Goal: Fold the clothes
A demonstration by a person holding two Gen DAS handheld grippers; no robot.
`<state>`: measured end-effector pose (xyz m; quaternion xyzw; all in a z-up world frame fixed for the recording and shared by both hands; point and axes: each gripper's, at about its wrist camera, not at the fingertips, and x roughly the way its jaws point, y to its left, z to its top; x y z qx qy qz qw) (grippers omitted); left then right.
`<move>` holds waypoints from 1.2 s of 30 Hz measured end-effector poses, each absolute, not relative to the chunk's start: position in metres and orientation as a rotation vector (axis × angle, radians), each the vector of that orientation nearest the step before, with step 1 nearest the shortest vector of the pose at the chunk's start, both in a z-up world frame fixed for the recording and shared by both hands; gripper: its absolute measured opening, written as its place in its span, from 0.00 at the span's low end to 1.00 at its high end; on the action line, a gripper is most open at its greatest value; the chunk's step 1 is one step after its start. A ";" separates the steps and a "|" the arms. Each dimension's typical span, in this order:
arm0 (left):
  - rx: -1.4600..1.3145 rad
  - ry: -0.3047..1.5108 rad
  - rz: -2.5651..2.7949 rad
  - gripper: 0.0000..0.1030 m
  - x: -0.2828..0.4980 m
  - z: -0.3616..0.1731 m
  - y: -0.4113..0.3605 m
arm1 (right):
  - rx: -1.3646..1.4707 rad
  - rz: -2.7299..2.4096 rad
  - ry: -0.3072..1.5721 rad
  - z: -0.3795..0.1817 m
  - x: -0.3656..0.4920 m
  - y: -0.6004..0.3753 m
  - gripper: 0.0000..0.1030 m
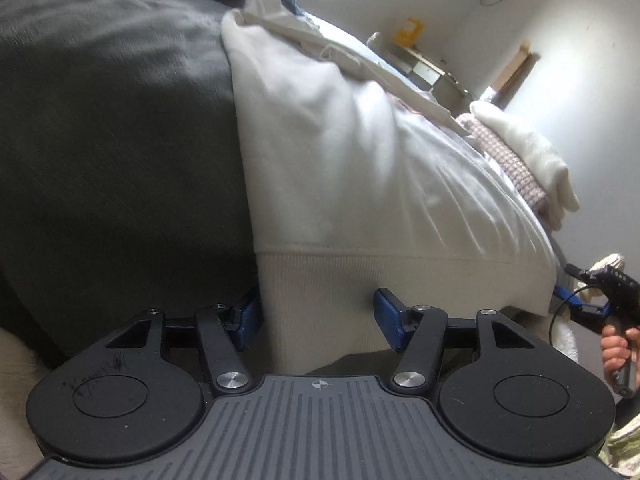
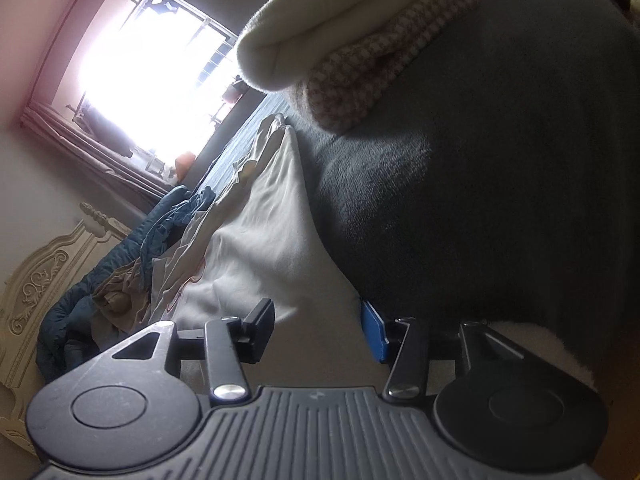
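Observation:
A cream sweatshirt [image 1: 340, 168] lies spread over the dark grey blanket [image 1: 112, 140], its ribbed hem [image 1: 320, 280] nearest me. My left gripper [image 1: 320, 316] is at the hem's left corner, blue pads apart, with the ribbed band between them and no visible pinch. At the hem's far right end a hand [image 1: 616, 356] holds my right gripper [image 1: 570, 286]. In the right wrist view the right gripper [image 2: 318, 330] stands open, with the sweatshirt [image 2: 260, 248] lying between and under its fingers, beside the blanket [image 2: 480, 200].
A folded cream fleece [image 2: 340, 32] sits on a folded pink houndstooth piece [image 2: 372, 76] on the blanket. A teal garment [image 2: 140, 248] and beige clothes [image 2: 120, 300] are heaped near the carved headboard [image 2: 40, 288]. A bright window [image 2: 152, 80] is beyond.

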<state>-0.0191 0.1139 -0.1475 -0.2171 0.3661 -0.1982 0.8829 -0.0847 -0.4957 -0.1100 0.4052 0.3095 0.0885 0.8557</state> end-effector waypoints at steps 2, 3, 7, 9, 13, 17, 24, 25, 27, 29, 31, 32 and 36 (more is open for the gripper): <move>-0.470 0.764 -0.439 0.52 -0.017 -0.149 0.113 | 0.859 0.194 0.656 -0.112 -0.086 -0.498 0.50; -0.475 0.755 -0.458 0.49 -0.017 -0.148 0.113 | 0.860 0.201 0.657 -0.112 -0.086 -0.499 0.50; -0.500 0.722 -0.510 0.47 -0.020 -0.145 0.118 | 0.871 0.236 0.663 -0.113 -0.088 -0.501 0.50; -0.530 0.720 -0.516 0.47 -0.020 -0.147 0.121 | 0.893 0.211 0.658 -0.114 -0.088 -0.506 0.50; -0.550 0.730 -0.501 0.41 -0.018 -0.149 0.122 | 0.953 0.220 0.661 -0.122 -0.082 -0.516 0.50; -0.539 0.713 -0.503 0.40 -0.023 -0.145 0.120 | 0.958 0.263 0.696 -0.128 -0.078 -0.513 0.49; -0.536 0.711 -0.505 0.39 -0.023 -0.143 0.117 | 0.959 0.251 0.695 -0.131 -0.069 -0.521 0.47; -0.535 0.711 -0.504 0.39 -0.024 -0.142 0.116 | 0.947 0.248 0.698 -0.131 -0.066 -0.521 0.47; -0.535 0.713 -0.502 0.39 -0.023 -0.142 0.116 | 0.927 0.257 0.703 -0.132 -0.062 -0.521 0.47; -0.538 0.713 -0.502 0.39 -0.022 -0.142 0.115 | 0.903 0.286 0.721 -0.132 -0.060 -0.520 0.47; -0.541 0.713 -0.501 0.39 -0.022 -0.143 0.115 | 0.895 0.339 0.765 -0.135 -0.059 -0.516 0.47; -0.543 0.714 -0.501 0.39 -0.021 -0.143 0.114 | 0.895 0.369 0.790 -0.136 -0.058 -0.514 0.46; -0.543 0.720 -0.503 0.39 -0.020 -0.143 0.115 | 0.828 0.377 0.804 -0.136 -0.057 -0.507 0.45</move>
